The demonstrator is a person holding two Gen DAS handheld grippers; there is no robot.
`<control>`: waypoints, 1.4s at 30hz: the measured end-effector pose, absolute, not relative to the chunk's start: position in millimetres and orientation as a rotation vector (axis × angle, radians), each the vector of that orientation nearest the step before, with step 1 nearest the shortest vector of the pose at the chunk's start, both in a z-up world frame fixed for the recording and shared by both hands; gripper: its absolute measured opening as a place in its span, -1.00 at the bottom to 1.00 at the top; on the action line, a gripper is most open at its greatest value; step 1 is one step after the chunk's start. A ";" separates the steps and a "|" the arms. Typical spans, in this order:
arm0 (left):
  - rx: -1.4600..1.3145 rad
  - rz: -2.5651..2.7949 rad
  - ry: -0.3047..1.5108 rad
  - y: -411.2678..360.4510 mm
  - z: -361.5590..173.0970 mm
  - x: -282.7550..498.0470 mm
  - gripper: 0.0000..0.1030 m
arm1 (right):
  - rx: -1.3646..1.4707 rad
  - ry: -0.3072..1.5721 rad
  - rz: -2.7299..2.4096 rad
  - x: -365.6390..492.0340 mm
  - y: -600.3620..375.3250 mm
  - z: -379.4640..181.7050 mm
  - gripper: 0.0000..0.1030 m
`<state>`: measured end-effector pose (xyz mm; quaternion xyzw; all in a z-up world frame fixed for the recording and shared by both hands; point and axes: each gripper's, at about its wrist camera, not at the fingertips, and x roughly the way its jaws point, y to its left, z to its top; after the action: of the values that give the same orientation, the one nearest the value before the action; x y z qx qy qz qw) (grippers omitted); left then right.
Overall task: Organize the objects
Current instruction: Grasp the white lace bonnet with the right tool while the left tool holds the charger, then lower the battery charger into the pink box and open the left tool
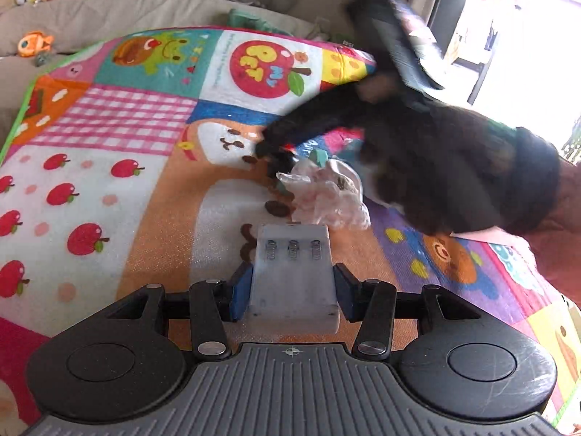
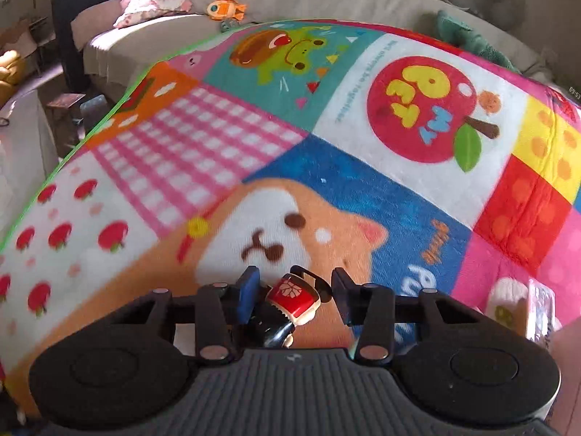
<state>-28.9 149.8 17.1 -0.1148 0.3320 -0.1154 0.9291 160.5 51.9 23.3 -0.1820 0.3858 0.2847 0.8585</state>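
My left gripper (image 1: 293,287) is shut on a white battery charger (image 1: 292,276) with three springs in its bay, held just above the colourful blanket (image 1: 120,189). Ahead of it my right gripper (image 1: 279,160) appears dark and blurred, beside a crumpled white plastic bag (image 1: 326,196). In the right wrist view my right gripper (image 2: 296,290) has its jaws apart around a small red toy with a white leaf mark (image 2: 292,296). The toy leans against the left blue pad (image 2: 248,292); a gap shows on its right side.
A grey sofa (image 2: 276,3) curves behind the blanket, with an orange fish toy (image 2: 225,9) on it. A teal cloth (image 2: 468,43) lies at the blanket's far edge. A white patterned packet (image 2: 523,301) lies at the right.
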 end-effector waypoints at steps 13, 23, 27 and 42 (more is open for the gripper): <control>-0.256 -0.264 0.689 134.9 16.3 -7.8 0.02 | -0.496 0.651 0.612 40.3 -58.3 65.7 0.37; -0.242 -0.119 0.724 149.8 27.8 -18.6 0.02 | -0.577 0.598 0.757 -4.5 -36.8 25.2 0.50; -0.191 -0.122 0.747 140.0 32.9 -28.0 0.02 | -0.480 0.655 0.716 5.7 -36.6 16.3 0.10; -0.056 -0.456 0.632 6.7 100.8 -20.8 0.02 | -0.166 0.552 0.445 -87.0 -225.2 65.3 -0.56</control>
<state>-20.8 6.7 100.8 -0.0272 0.3081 -0.2223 0.9246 -87.0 -225.2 65.3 -0.0814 0.2701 0.2177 0.9344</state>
